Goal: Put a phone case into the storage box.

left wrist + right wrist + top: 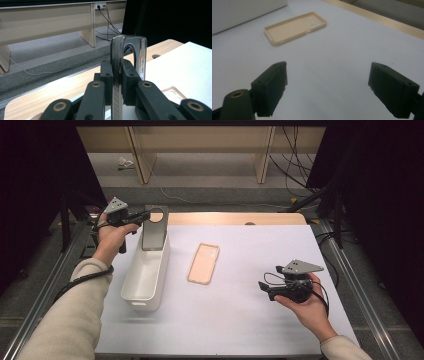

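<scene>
A: Phone (153, 231) stands upright at the far end of the white bin (146, 276) in the high view, its lower end down inside, its top pinched by the left gripper (148, 215). That hand is just beyond the bin's far left corner.

B: And the right gripper (265, 289)?

A: Held low over the white table (235, 320) near its right edge, jaws pointing left and holding nothing. A beige case (204, 263) lies flat between it and the bin, hollow side up, well apart from both.

B: Left gripper view?

A: The left gripper (118, 75) has both pads pressed on the phone's (117, 82) edges. The phone rises edge-on between them, side buttons facing right. A corner of the case (172, 93) shows at lower right on the table (190, 65).

B: Right gripper view?

A: The right gripper (328, 87) stands spread wide, only bare table (332, 57) between the jaws. The case (294, 28) lies farther off, with the bin's (242, 11) wall at upper left behind it.
</scene>
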Action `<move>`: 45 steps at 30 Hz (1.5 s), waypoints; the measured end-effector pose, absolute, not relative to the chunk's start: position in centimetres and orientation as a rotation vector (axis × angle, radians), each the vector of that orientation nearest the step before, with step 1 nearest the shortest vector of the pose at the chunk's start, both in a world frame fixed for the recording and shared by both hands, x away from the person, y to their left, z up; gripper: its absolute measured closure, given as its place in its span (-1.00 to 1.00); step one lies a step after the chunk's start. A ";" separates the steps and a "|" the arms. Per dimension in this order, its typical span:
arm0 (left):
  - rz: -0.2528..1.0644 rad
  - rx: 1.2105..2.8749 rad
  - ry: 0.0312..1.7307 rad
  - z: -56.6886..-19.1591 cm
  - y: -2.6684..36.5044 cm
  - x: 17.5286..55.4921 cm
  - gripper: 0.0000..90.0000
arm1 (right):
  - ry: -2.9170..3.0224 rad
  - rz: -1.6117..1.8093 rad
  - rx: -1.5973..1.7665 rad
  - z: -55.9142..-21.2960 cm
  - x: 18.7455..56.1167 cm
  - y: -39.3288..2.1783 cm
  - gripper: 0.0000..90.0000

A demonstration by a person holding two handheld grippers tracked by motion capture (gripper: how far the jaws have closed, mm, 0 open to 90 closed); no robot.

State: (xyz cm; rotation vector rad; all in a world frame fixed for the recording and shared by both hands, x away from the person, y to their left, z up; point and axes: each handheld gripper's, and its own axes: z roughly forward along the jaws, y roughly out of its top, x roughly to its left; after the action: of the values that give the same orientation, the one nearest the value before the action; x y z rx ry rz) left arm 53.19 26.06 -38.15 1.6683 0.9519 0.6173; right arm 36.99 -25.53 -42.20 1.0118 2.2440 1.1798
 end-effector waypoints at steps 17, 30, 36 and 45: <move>0.609 1.678 0.969 -39.1 26.2 53.6 0.81 | 2.248 1.178 1.014 -42.3 37.0 -25.5 -0.64; 0.592 1.694 0.994 -40.1 26.5 53.8 0.81 | 2.249 1.179 1.015 -42.3 37.0 -25.5 -0.64; 0.588 1.693 1.005 -40.5 26.6 53.9 0.80 | 2.251 1.177 1.014 -42.3 37.0 -25.5 -0.64; 0.581 1.692 1.022 -41.0 26.6 54.0 0.80 | 2.251 1.179 1.013 -42.3 37.0 -25.5 -0.64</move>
State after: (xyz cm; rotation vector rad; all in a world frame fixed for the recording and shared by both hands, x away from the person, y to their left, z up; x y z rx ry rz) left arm 53.98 26.58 -41.02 1.6921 1.0220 0.5813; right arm 37.05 -25.54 -42.28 1.0132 2.2510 1.1793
